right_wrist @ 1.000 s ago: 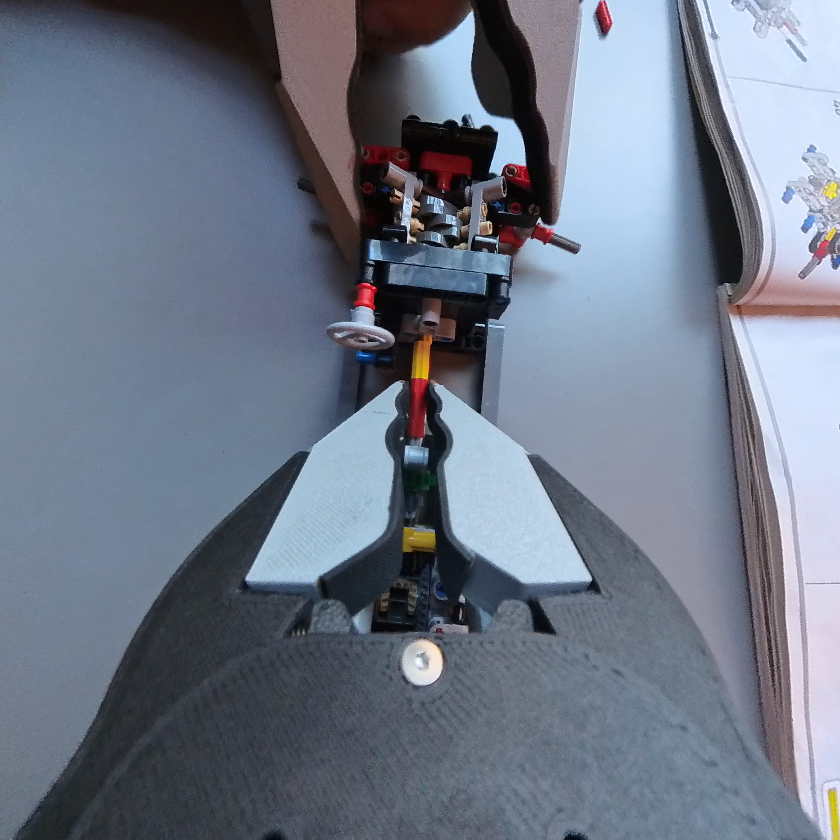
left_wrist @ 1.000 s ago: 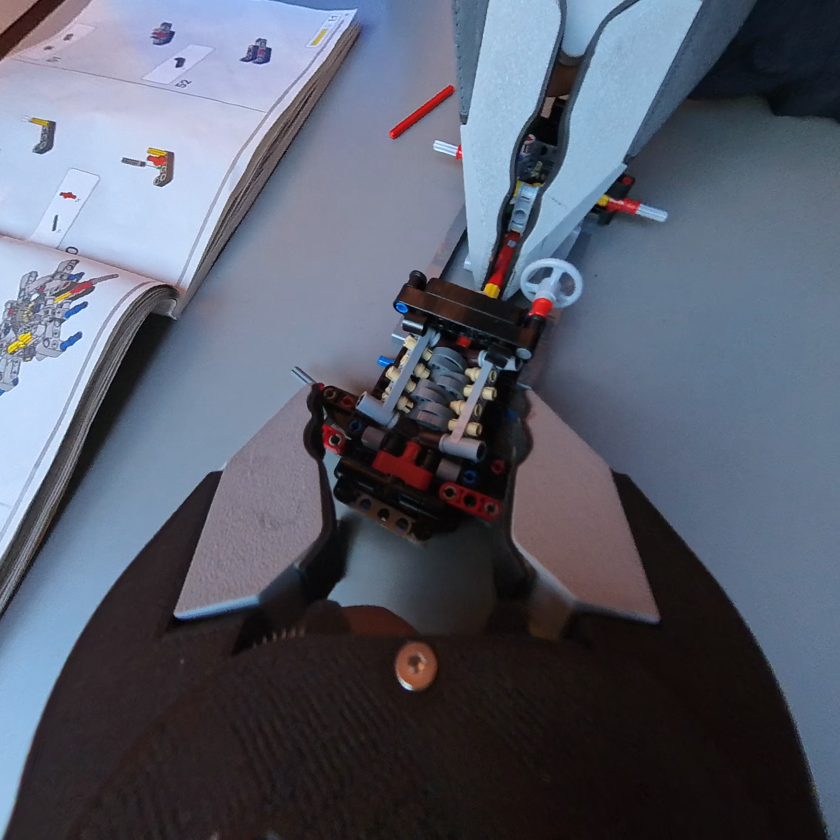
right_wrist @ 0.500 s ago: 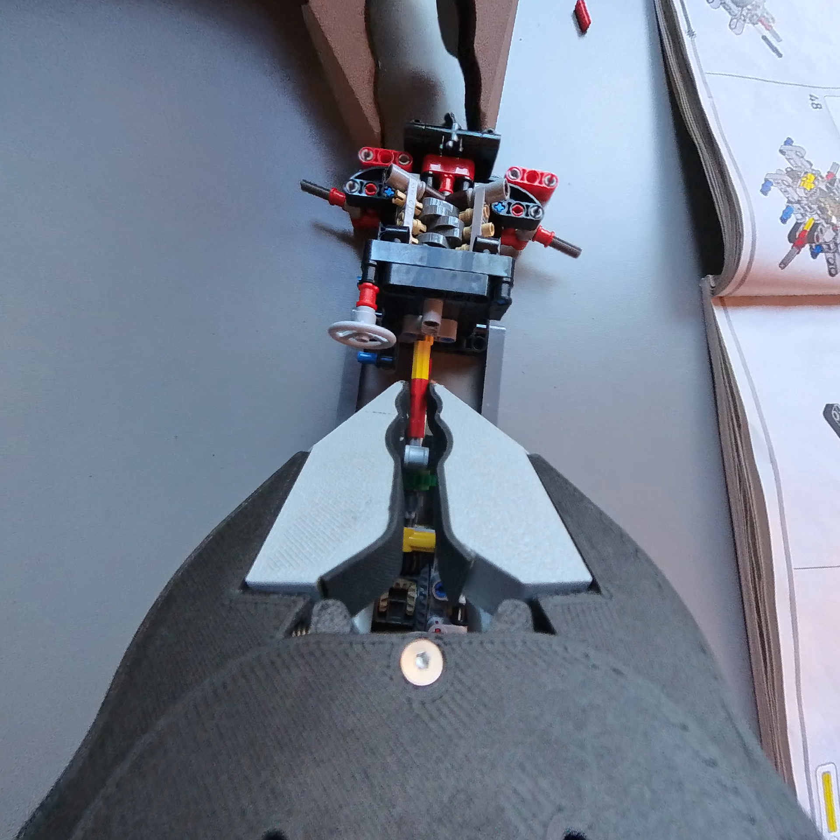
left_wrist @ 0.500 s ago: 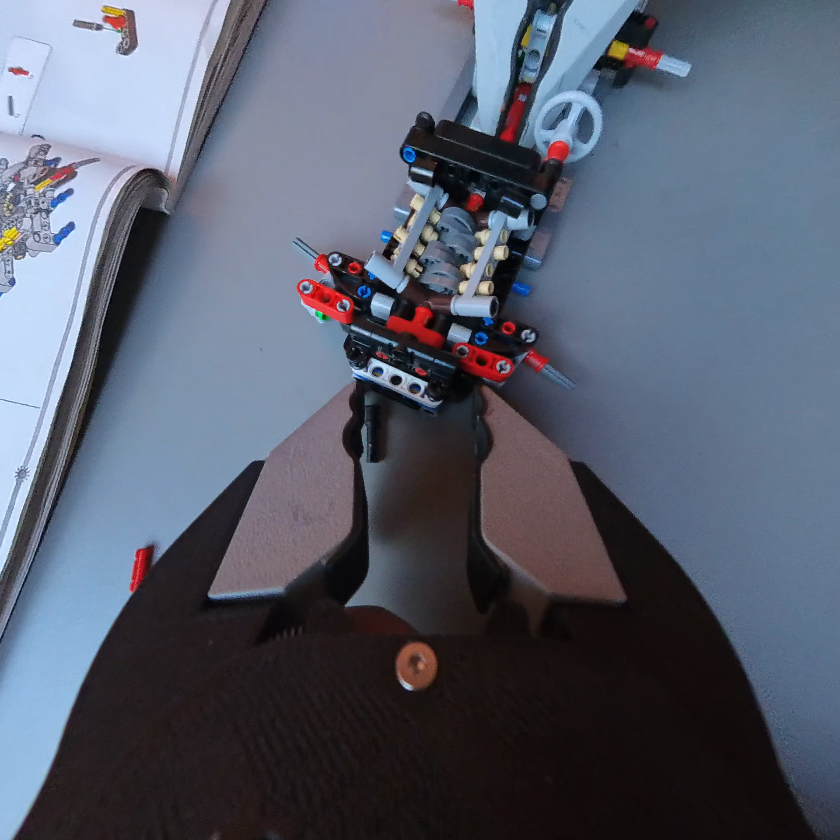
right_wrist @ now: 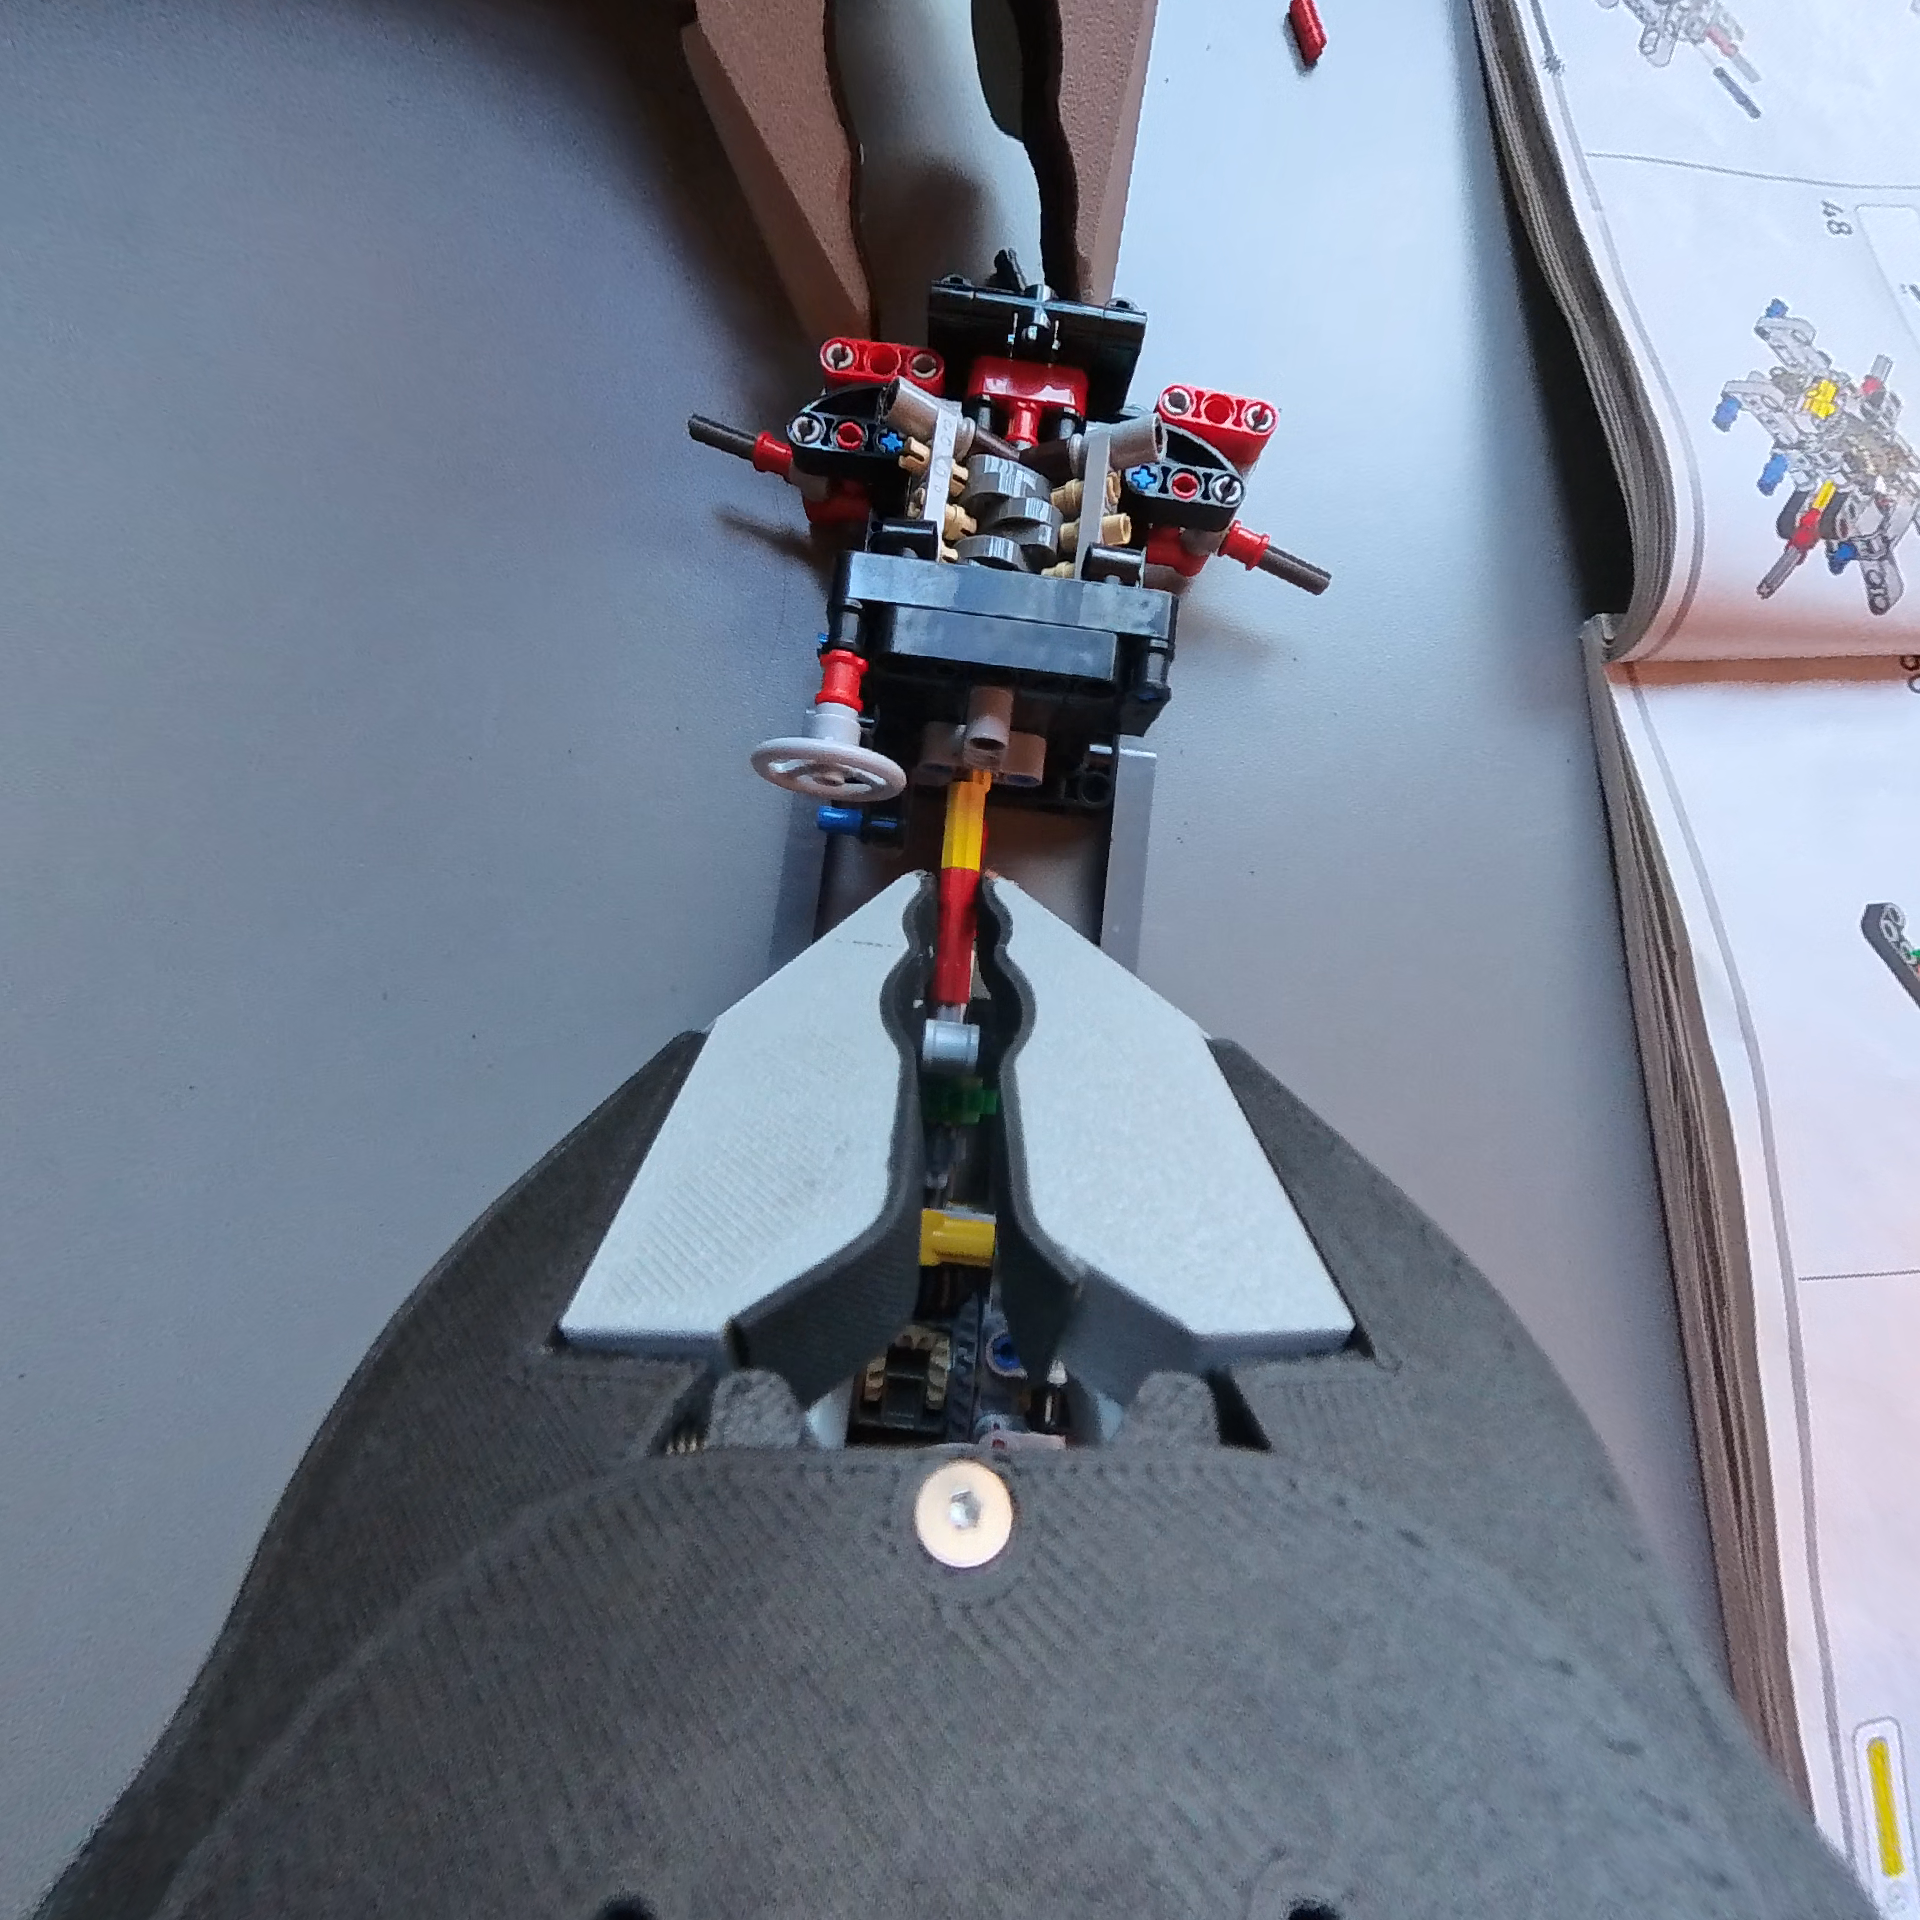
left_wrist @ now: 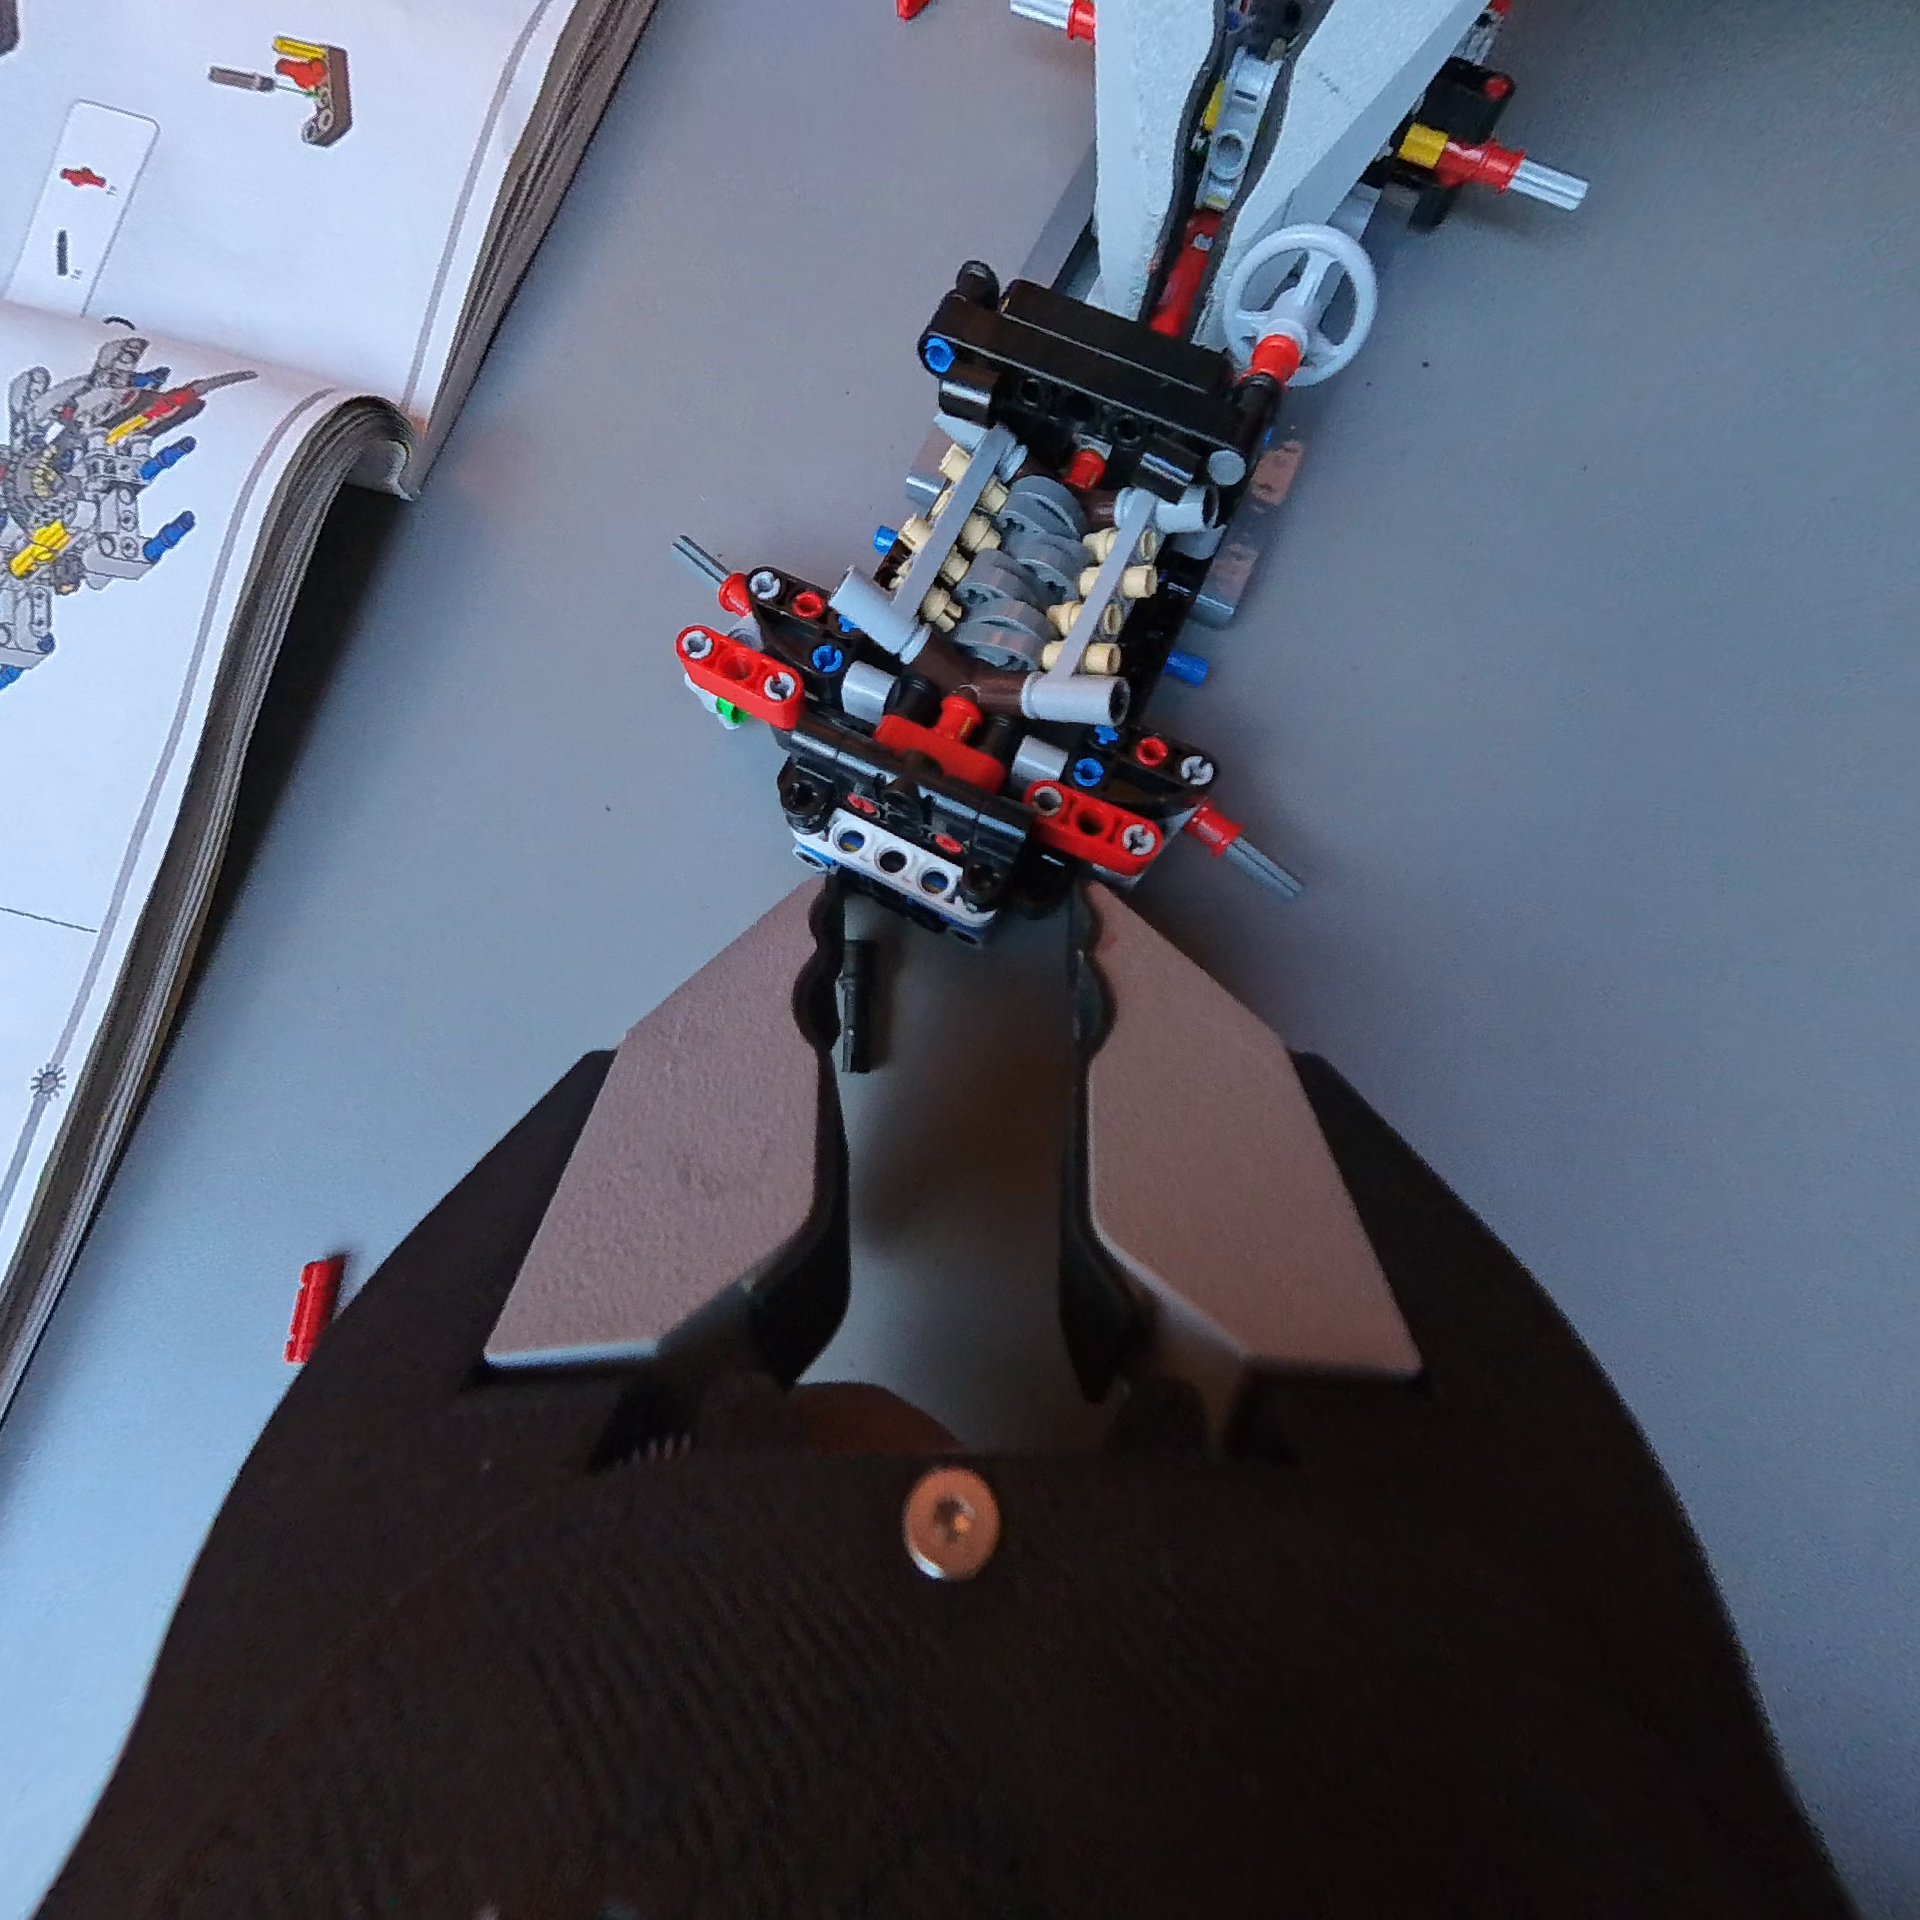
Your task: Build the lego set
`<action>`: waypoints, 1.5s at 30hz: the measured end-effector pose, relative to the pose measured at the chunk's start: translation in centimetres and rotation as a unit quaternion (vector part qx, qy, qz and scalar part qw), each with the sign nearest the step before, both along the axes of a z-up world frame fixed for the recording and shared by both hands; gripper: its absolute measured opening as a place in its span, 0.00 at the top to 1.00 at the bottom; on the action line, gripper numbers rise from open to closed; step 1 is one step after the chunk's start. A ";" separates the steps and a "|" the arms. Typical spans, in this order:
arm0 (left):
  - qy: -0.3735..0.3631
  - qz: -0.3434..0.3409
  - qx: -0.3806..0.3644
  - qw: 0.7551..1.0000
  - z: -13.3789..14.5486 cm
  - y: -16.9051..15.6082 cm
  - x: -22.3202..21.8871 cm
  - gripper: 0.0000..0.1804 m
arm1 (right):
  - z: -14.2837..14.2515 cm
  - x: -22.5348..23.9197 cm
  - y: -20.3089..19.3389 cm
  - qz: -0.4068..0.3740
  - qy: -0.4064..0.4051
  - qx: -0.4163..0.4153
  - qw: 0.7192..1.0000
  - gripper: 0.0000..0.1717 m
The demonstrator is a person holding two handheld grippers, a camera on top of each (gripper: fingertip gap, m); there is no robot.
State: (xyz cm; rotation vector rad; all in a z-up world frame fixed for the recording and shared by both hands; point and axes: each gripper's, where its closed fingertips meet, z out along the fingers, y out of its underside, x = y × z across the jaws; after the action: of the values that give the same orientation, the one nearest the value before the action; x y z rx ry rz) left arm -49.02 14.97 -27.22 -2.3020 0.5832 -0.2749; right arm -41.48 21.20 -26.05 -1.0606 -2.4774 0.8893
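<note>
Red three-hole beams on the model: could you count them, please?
2 red three-hole beams, left wrist view: one at the left edge of the model, one at its right; more possibly hidden.

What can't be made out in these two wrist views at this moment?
- Rear of the brick-built chassis: right wrist view, hidden under the right gripper and its body.
- Small black pin by the left gripper: left wrist view, whether it touches the finger or lies on the table is unclear.
- Instruction booklet: cut by the frame edge in both views.
</note>
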 end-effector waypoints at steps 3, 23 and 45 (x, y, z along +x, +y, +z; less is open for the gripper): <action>-0.005 -0.003 0.000 1.000 0.0 -0.1 0.2 0.78 | 0.3 -0.2 0.0 0.000 0.013 -0.017 1.000 0.97; -0.056 -0.010 0.026 0.998 1.2 -0.4 -0.1 0.68 | 6.0 0.4 0.4 0.011 0.136 -0.141 0.981 0.85; 0.045 0.368 0.013 0.928 2.7 0.8 -16.9 0.62 | 14.6 1.0 14.1 -0.219 0.343 -0.316 0.857 0.73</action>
State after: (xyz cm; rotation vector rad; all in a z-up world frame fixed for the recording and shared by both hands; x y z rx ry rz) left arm -65.93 15.73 -24.57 -2.3360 -0.2589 0.2019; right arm -40.45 35.32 -11.46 -1.1435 -1.2996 1.6161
